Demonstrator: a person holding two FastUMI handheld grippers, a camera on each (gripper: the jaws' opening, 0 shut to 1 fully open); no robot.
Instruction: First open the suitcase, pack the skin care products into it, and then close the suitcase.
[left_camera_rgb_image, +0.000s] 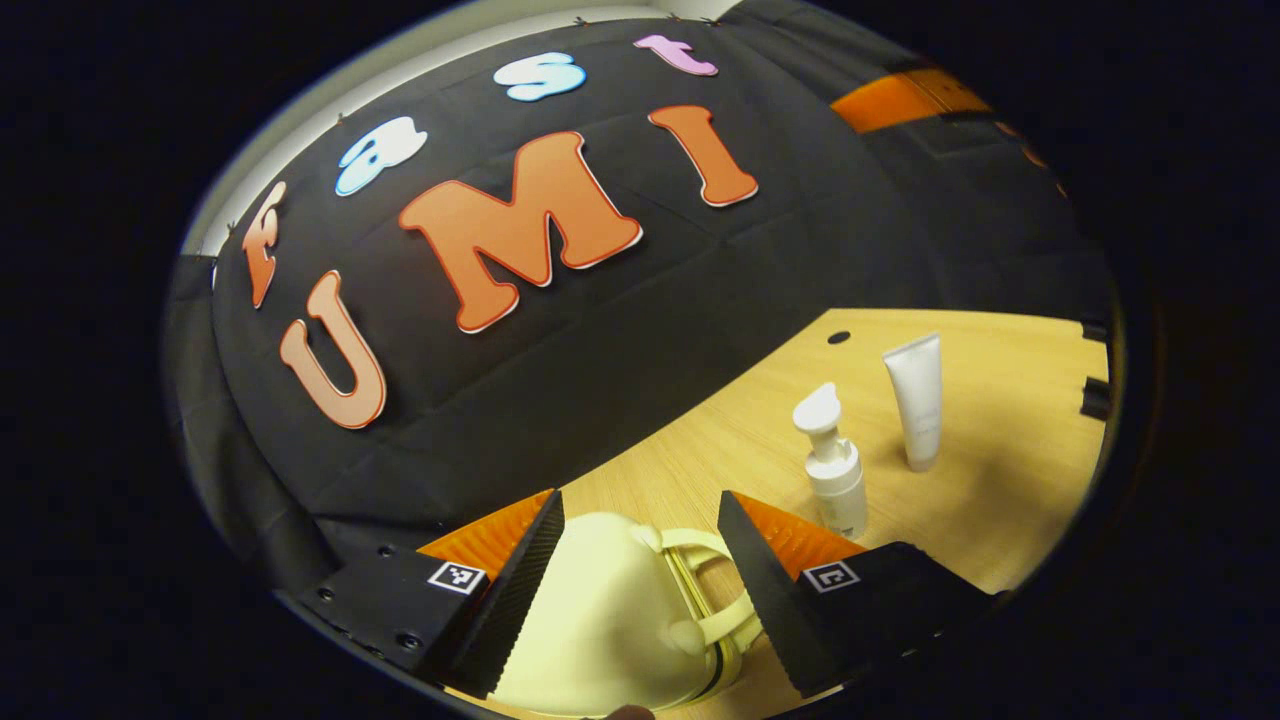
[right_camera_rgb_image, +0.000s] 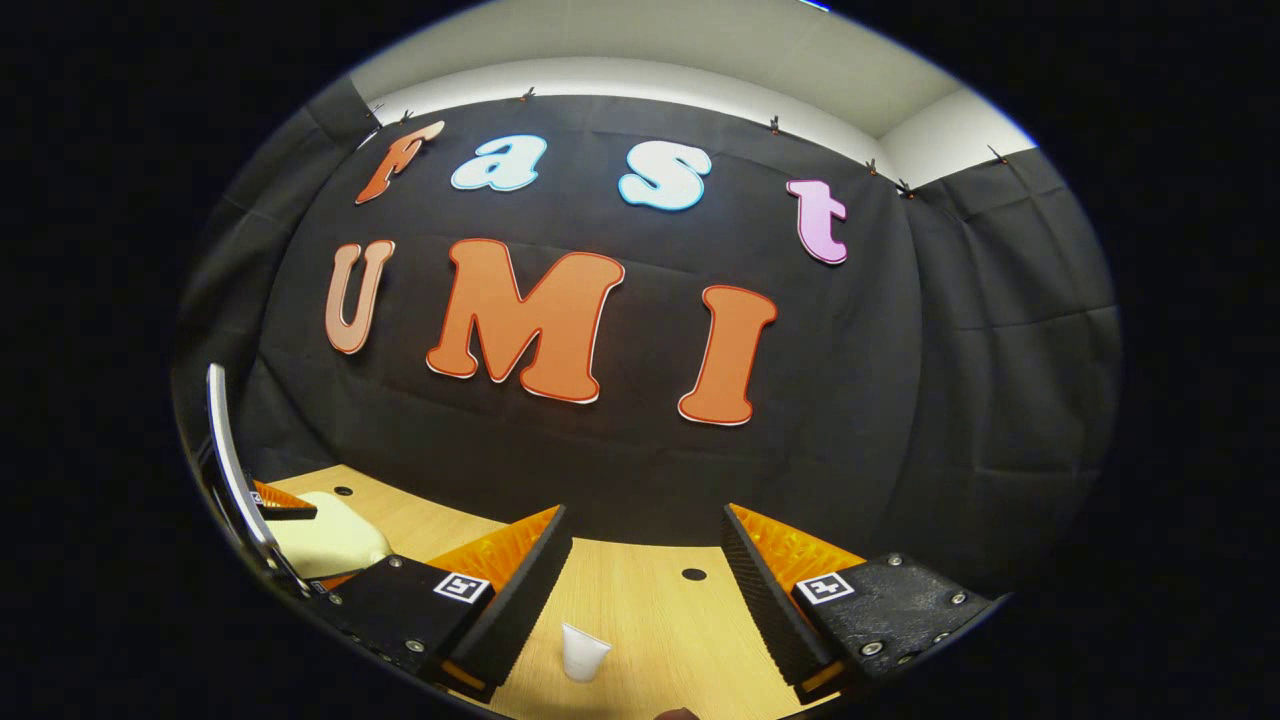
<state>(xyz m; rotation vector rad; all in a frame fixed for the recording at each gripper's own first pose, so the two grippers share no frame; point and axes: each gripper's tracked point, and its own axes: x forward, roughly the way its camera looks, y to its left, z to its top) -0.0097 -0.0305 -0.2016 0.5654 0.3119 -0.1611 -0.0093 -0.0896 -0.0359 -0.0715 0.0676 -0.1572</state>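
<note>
In the left gripper view a pale yellow suitcase (left_camera_rgb_image: 600, 620) lies on the wooden table (left_camera_rgb_image: 1000, 500), its handle (left_camera_rgb_image: 705, 575) turned towards the right finger. My left gripper (left_camera_rgb_image: 640, 505) is open, its fingers straddling the case's top and handle without pressing on them. To the right stand a white pump bottle (left_camera_rgb_image: 836, 465) and a white tube (left_camera_rgb_image: 918, 400), both upright. My right gripper (right_camera_rgb_image: 645, 520) is open above the table, with the white tube (right_camera_rgb_image: 583, 652) low between its fingers, apart from them. The suitcase (right_camera_rgb_image: 325, 540) lies far left with a left gripper's fingertip (right_camera_rgb_image: 283, 506) over it.
Black cloth walls the table's far side. Small dark holes dot the tabletop (right_camera_rgb_image: 693, 574). A curved metal bar (right_camera_rgb_image: 232, 470) rises at the left edge of the right gripper view. Bare wood lies around the bottle and tube.
</note>
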